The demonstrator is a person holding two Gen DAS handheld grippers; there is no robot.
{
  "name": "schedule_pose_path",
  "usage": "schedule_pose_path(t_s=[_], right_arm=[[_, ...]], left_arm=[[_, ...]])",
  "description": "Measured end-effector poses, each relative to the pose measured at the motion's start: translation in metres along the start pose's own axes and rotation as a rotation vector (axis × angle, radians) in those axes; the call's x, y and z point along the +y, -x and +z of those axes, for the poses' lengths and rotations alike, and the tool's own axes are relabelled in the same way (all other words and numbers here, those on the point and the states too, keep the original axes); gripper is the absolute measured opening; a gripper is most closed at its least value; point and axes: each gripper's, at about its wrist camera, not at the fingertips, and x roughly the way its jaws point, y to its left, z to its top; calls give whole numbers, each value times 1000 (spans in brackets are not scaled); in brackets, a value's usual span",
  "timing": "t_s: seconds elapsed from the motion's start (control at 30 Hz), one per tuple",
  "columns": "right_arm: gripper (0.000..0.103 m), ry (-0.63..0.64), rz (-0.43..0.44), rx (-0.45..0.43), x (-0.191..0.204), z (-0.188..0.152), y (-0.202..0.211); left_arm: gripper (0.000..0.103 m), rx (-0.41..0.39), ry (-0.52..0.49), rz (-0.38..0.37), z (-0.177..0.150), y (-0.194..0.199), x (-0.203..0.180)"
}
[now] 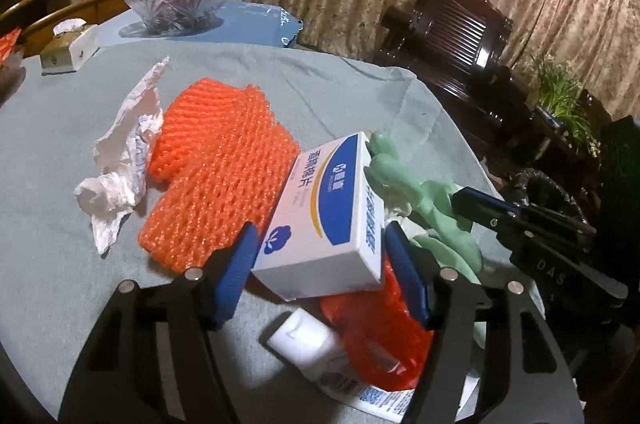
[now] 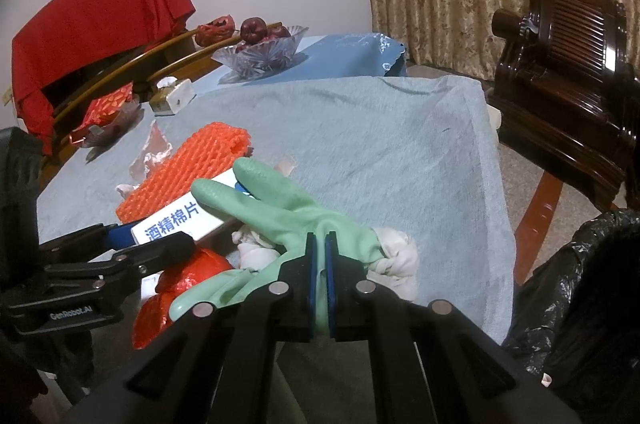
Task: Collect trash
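My left gripper (image 1: 320, 248) is shut on a white and blue cardboard box (image 1: 324, 224) and holds it above the grey tablecloth (image 1: 60, 224). My right gripper (image 2: 320, 248) is shut on a green rubber glove (image 2: 280, 207), which also shows in the left wrist view (image 1: 420, 199). The box shows in the right wrist view (image 2: 176, 224) just left of the glove. Orange foam netting (image 1: 216, 175), crumpled white paper (image 1: 120, 163), a white bottle (image 1: 308, 344) and an orange bag (image 1: 380, 340) lie on the cloth. A white rag (image 2: 396, 260) lies under the glove.
A black bin bag (image 2: 580, 288) hangs open at the table's right edge. A glass fruit bowl (image 1: 180, 3), a tissue box (image 1: 72, 47) and a dark wooden chair (image 2: 560, 63) stand at the back. A plant (image 1: 560, 95) stands to the right.
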Motion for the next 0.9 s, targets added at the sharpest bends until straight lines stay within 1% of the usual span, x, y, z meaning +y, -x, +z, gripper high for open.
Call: schedule_pose_path(t_s=[0.1, 0.23, 0.33, 0.4, 0.47, 0.53, 0.57, 0.6, 0.63, 0.67, 0.77, 0.9], right_arm=[[5, -3, 0, 0, 0, 0, 0], [5, -3, 1, 0, -1, 0, 0], [5, -1, 1, 1, 0, 0, -1], [5, 2, 3, 2, 0, 0, -1], [5, 5, 11, 6, 0, -1, -2], [5, 13, 19, -1, 1, 0, 1], [4, 15, 22, -9, 2, 1, 3], [4, 16, 26, -19, 2, 2, 6], [4, 15, 31, -23, 2, 4, 9], [4, 15, 37, -29, 3, 5, 12], [3, 14, 53, -51, 4, 13, 22], [3, 21, 70, -83, 6, 22, 36]], left_arm=[[64, 4, -25, 5, -1, -1, -2], [73, 17, -39, 11, 1, -7, -7], [72, 27, -46, 32, 5, -14, -7], [66, 29, -33, 28, 6, -16, -4], [64, 28, -13, 16, 7, -15, -1], [63, 14, 2, 19, 9, -11, 1], [60, 4, 9, 22, 9, -8, 2], [55, -6, 14, 13, 10, -5, 3], [43, -12, 16, -3, 12, -1, 3], [41, -18, 18, -2, 13, 2, 3], [37, -47, 14, -3, 17, 13, 0], [36, -75, 17, 2, 19, 26, -3]])
